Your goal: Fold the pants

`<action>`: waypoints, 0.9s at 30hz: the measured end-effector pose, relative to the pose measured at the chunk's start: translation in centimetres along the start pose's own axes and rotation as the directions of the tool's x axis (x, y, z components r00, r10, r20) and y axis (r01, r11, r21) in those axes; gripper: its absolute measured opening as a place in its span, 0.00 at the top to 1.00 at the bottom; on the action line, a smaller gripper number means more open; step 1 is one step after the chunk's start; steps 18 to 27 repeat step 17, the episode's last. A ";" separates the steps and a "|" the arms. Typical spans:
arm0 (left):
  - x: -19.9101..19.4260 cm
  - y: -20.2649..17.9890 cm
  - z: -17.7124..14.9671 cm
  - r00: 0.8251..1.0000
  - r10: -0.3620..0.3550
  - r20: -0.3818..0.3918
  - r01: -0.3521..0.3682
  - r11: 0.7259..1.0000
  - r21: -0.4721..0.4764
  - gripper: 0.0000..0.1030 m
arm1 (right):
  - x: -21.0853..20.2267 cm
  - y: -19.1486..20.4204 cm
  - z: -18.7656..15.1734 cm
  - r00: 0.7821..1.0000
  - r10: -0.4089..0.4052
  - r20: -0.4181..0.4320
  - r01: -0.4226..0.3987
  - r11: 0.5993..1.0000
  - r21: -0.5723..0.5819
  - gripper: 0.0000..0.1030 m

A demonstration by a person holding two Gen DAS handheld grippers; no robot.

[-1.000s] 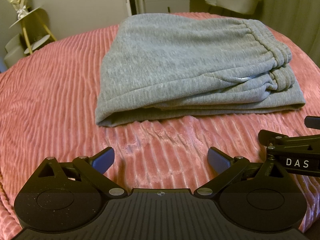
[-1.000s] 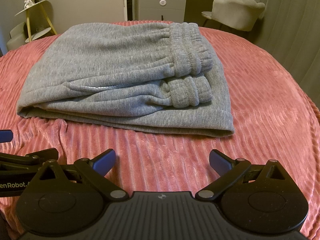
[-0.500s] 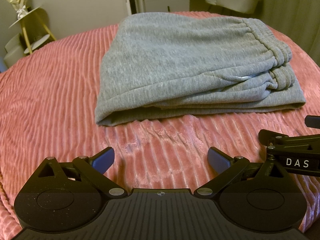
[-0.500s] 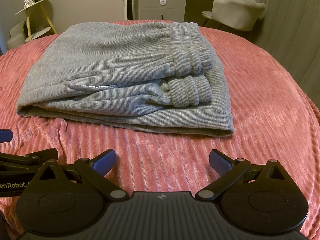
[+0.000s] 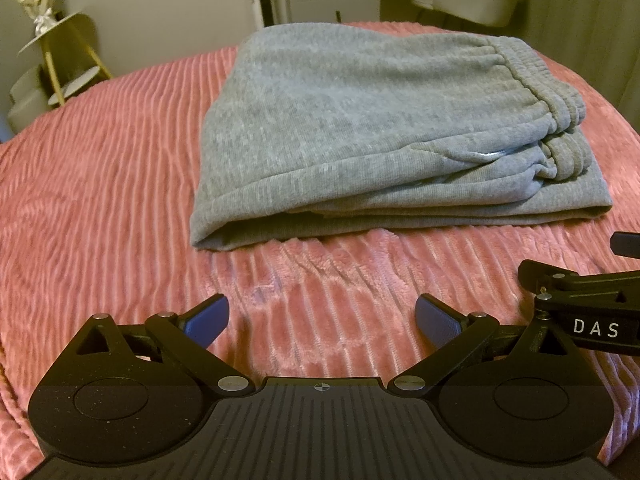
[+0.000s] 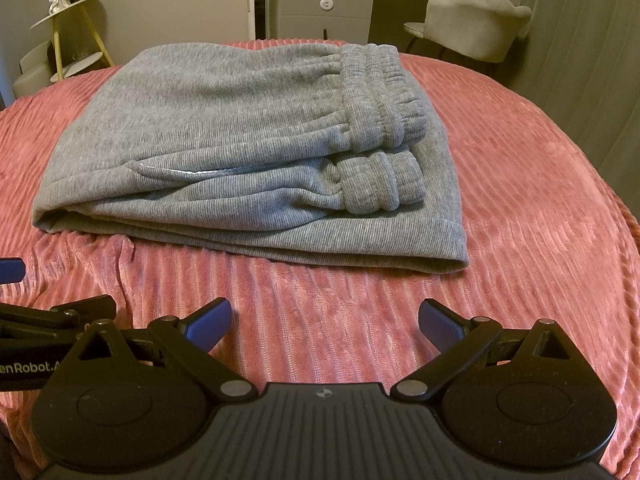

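Ahead of both tools: pants (image 5: 360,128) folded on bed (image 5: 100,200), unchanged from a second ago. Left tool (image 5: 322,318), right tool (image 6: 326,320) wide open, empty. Fold likely complete.

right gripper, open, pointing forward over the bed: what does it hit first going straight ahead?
Probably the near folded edge of the gray pants. The right gripper sits open just above the pink bedspread; if angled slightly down, the bedspread comes first.

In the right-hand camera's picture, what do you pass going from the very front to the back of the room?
right gripper → pink ribbed blanket → folded grey pants → grey cabinet
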State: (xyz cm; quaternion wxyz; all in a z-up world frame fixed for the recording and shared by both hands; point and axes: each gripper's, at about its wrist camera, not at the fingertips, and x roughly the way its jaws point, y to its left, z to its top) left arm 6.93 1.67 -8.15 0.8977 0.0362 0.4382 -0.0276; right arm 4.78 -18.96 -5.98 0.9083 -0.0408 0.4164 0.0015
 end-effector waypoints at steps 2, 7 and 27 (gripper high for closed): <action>0.0 0.1 0.0 1.000 -0.001 0.002 0.001 1.000 0.001 0.01 | -0.1 -0.1 0.0 1.000 -0.002 0.005 0.002 1.000 -0.002 0.03; -1.2 2.7 0.3 0.996 0.062 0.067 -0.055 0.994 -0.098 0.01 | -2.2 -1.8 0.0 0.997 -0.005 0.079 0.001 0.998 0.056 0.03; -3.0 15.1 -1.9 0.998 0.011 0.054 0.025 0.787 -0.617 0.01 | -6.6 -13.7 -3.0 0.984 0.094 0.153 -0.169 0.770 0.615 0.03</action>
